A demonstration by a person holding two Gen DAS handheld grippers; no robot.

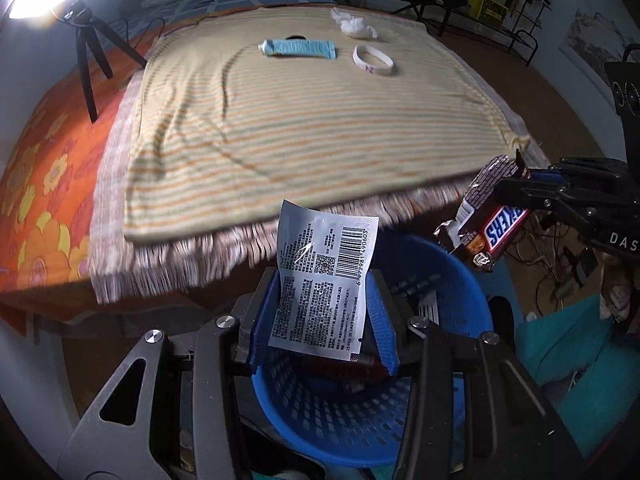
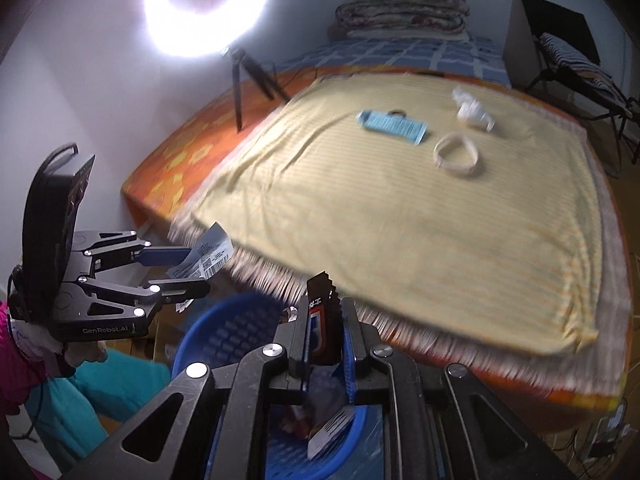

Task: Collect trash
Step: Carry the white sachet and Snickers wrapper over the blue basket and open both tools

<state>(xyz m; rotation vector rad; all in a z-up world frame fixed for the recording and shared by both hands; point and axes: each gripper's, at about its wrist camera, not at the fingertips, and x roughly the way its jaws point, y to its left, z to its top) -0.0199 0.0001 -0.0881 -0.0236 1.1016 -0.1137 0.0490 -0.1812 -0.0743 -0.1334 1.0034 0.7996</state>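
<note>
My left gripper (image 1: 324, 312) is open, and a silver sachet (image 1: 324, 284) with a barcode sits loose between its fingers above the blue basket (image 1: 360, 420). It also shows in the right wrist view (image 2: 188, 268) with the sachet (image 2: 208, 256). My right gripper (image 2: 326, 332) is shut on a brown Snickers wrapper (image 2: 324, 320) above the basket (image 2: 224, 336); the left wrist view shows it (image 1: 516, 192) with the wrapper (image 1: 492, 224). On the striped yellow towel (image 1: 300, 120) lie a light blue tube (image 1: 298, 48), a white wristband (image 1: 374, 60) and crumpled tissue (image 1: 354, 24).
The towel covers an orange flowered bed (image 1: 44, 184). A ring light (image 2: 206, 4) on a black tripod (image 2: 240, 80) stands at the bed's far left. Folded blankets (image 2: 400, 12) lie at the head. A black folding rack (image 1: 512, 8) stands to the right. Cables lie on the floor.
</note>
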